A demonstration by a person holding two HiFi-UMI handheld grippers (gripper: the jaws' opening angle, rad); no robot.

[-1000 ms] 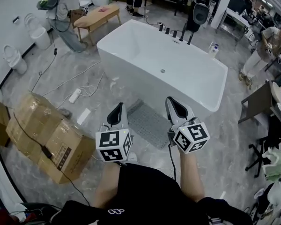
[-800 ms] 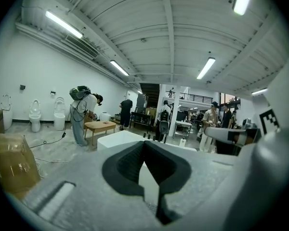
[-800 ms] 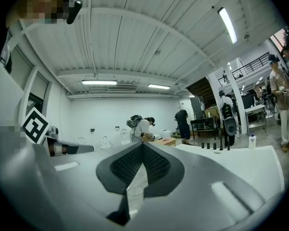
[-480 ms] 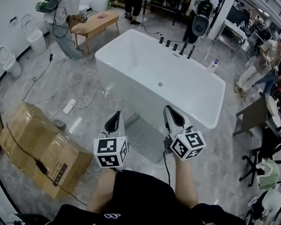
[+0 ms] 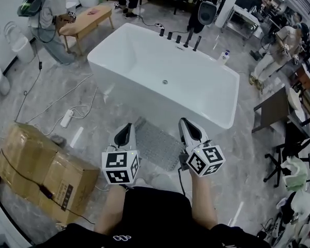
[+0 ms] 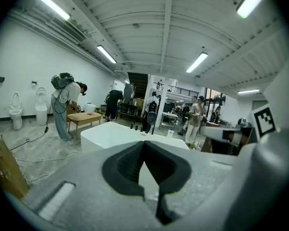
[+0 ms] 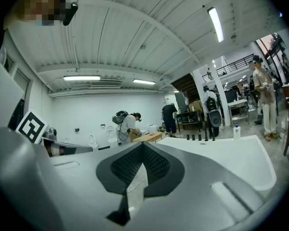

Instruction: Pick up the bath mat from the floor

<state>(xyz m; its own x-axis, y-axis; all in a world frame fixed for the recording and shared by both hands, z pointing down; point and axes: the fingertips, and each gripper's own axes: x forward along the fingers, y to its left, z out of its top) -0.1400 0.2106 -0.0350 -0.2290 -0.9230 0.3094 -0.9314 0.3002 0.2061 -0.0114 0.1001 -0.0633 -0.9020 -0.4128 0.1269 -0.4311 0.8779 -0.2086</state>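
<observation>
the left gripper (image 5: pixel 126 132) and right gripper (image 5: pixel 189 129), both closed and empty, hover apart above the bath mat (image 5: pixel 157 144) at 12 o'clock, probably to take its two edges.

place: bathroom-fixture test hall | signs: freestanding bathtub (image 5: pixel 160 71), loose toilets (image 6: pixel 15 112), cardboard boxes (image 5: pixel 46 169), strip-lit ceiling (image 6: pixel 149 28)

Bright, even light comes from ceiling strips (image 6: pixel 50 4), blown out white in both gripper views. The tub (image 5: pixel 196 87) gleams without hard glare, and floor (image 5: pixel 237 154) shadows are soft. Every view bows at its edges, and the gripper views darken to black corners. The left claw (image 6: pixel 143 146) and right claw (image 7: pixel 142 148) sit close to their cameras and look blurred.
</observation>
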